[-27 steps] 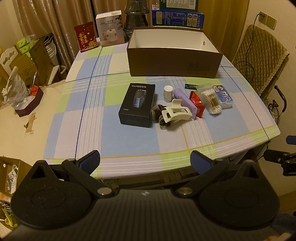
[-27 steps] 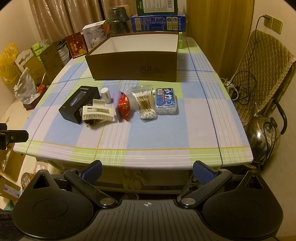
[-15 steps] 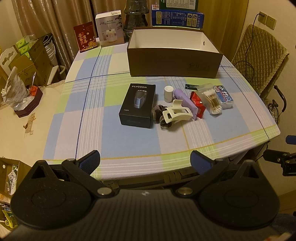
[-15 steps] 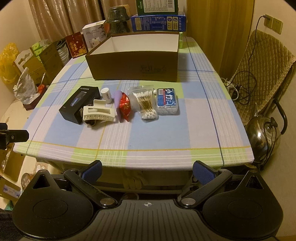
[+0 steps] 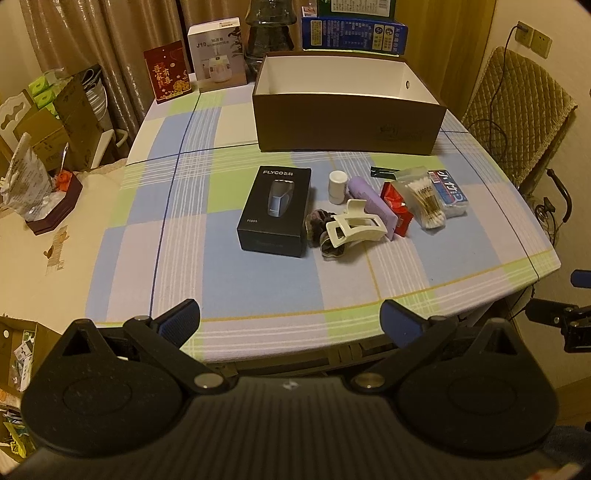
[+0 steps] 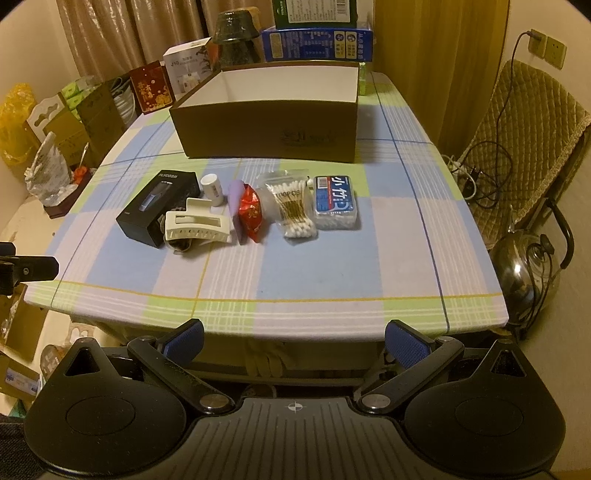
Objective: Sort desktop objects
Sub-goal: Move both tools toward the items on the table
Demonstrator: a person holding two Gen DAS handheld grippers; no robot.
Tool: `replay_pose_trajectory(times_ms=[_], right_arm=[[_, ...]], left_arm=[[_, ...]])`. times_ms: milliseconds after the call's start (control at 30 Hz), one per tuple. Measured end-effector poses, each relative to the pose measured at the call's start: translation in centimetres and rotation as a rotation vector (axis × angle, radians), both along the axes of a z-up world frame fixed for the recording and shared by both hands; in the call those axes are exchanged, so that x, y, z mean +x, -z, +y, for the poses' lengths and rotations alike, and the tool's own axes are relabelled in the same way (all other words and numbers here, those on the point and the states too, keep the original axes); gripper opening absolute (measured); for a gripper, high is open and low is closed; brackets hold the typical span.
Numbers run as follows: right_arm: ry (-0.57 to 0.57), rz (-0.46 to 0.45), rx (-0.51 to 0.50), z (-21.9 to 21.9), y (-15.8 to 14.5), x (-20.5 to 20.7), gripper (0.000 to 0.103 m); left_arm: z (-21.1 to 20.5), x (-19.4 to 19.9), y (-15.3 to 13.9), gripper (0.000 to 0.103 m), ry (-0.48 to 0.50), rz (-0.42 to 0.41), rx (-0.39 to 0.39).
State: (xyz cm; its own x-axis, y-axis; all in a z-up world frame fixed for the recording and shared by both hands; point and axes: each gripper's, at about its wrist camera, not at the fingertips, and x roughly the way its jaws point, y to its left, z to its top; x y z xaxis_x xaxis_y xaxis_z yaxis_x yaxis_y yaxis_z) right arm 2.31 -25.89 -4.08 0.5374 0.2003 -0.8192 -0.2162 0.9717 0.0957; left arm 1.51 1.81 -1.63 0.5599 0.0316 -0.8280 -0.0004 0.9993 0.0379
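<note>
A row of small objects lies mid-table in front of an empty brown box (image 5: 347,125) (image 6: 269,133): a black shaver box (image 5: 275,210) (image 6: 157,206), a white bottle (image 5: 338,186), a cream hair claw (image 5: 356,227) (image 6: 197,225) on a dark scrunchie (image 5: 321,230), a purple case (image 5: 371,201), a red packet (image 6: 251,212), a bag of cotton swabs (image 6: 293,208) and a blue-labelled swab box (image 6: 336,203). My left gripper (image 5: 290,323) and right gripper (image 6: 293,341) both hang open at the table's near edge, holding nothing.
The checked tablecloth (image 6: 295,273) has bare room in front of the objects. Cartons (image 5: 354,33), a white product box (image 5: 218,55) and a red card (image 5: 168,72) stand at the back. A padded chair (image 6: 532,122) and a kettle (image 6: 528,262) sit right; clutter lies left.
</note>
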Motion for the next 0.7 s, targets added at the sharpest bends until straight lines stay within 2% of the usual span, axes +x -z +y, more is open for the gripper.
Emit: replay_pose_trajectory(times_ms=[367,700], right_arm=[[0.009,-0.003,0.004,-0.2,0.0,0.4,0.101],[0.006,-0.094,0.027,-0.6,-1.0,1.9,0.101]], left_arm=[[0.0,0.8,0.0,0.102,0.011,0.002,0.0],[1.5,3.3,0.0,0.102,-0.009,-0.024,0.031]])
